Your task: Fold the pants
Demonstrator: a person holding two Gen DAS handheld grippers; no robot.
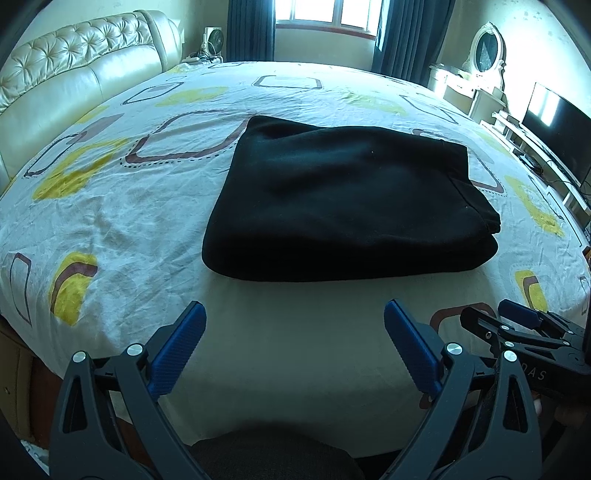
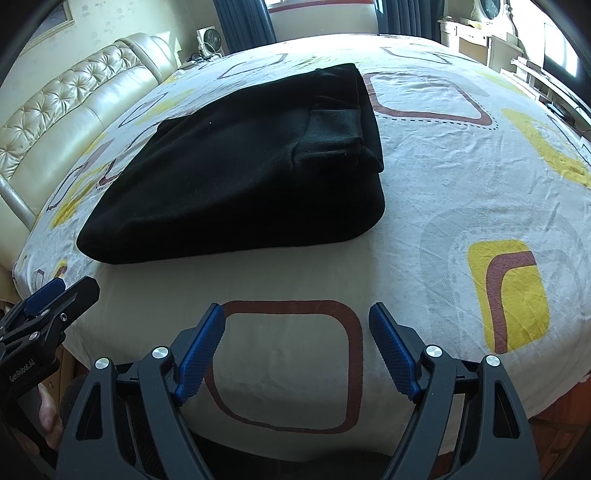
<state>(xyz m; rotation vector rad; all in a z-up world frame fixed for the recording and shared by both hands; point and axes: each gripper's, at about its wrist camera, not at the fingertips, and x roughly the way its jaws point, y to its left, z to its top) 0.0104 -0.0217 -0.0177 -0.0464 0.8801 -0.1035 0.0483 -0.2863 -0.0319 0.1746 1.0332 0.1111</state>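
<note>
The black pants point(image 1: 343, 199) lie folded into a thick rectangle in the middle of the bed; they also show in the right wrist view point(image 2: 236, 166), with stacked layers at their right end. My left gripper point(image 1: 293, 314) is open and empty, hovering over the bed's near edge, short of the pants. My right gripper point(image 2: 297, 314) is open and empty, also near the front edge, to the right of the left one. The right gripper shows at the left wrist view's right side point(image 1: 495, 314). The left gripper shows at the right wrist view's left edge point(image 2: 70, 288).
The bed sheet point(image 1: 147, 221) is white with yellow and brown squares. A padded cream headboard point(image 1: 74, 81) runs along the left. A TV point(image 1: 554, 125) and white dresser point(image 1: 476, 85) stand at the right, a window point(image 1: 328, 14) and fan point(image 1: 214, 40) at the back.
</note>
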